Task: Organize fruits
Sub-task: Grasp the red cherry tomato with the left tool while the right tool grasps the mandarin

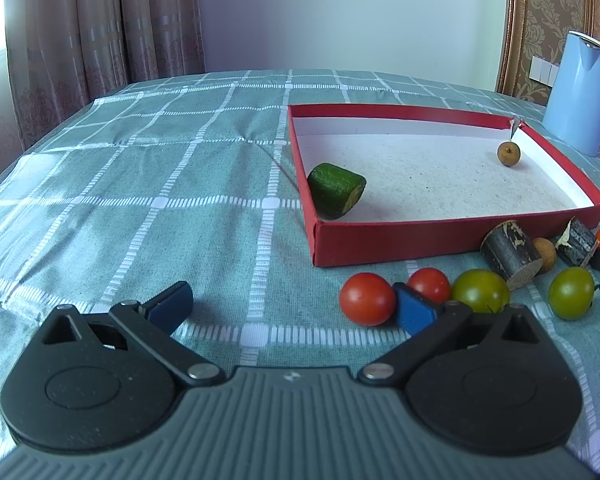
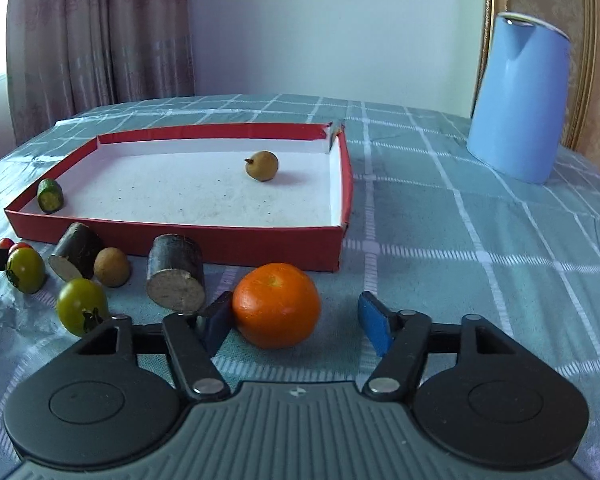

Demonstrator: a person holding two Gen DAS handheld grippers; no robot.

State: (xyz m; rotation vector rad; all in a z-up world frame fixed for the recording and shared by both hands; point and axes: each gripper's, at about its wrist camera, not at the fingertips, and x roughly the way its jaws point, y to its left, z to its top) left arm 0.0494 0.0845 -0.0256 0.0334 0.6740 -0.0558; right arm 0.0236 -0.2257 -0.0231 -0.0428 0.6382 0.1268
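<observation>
In the right wrist view an orange (image 2: 276,306) lies on the cloth between the jaws of my right gripper (image 2: 297,322). The left pad touches it and the right pad stands clear of it, so the gripper is open. My left gripper (image 1: 294,306) is wide open with only cloth between its fingers, its right pad beside a red tomato (image 1: 367,299). The red box (image 1: 380,240) holds a cucumber piece (image 1: 336,194) in its near left corner and a longan (image 1: 508,154) near the far right corner.
In front of the box lie a second red tomato (image 1: 429,285), two green tomatoes (image 1: 480,291) (image 1: 571,293), two dark cylinder pieces (image 2: 176,276) (image 2: 76,254) and another longan (image 2: 112,267). A blue jug (image 2: 520,100) stands at the back right.
</observation>
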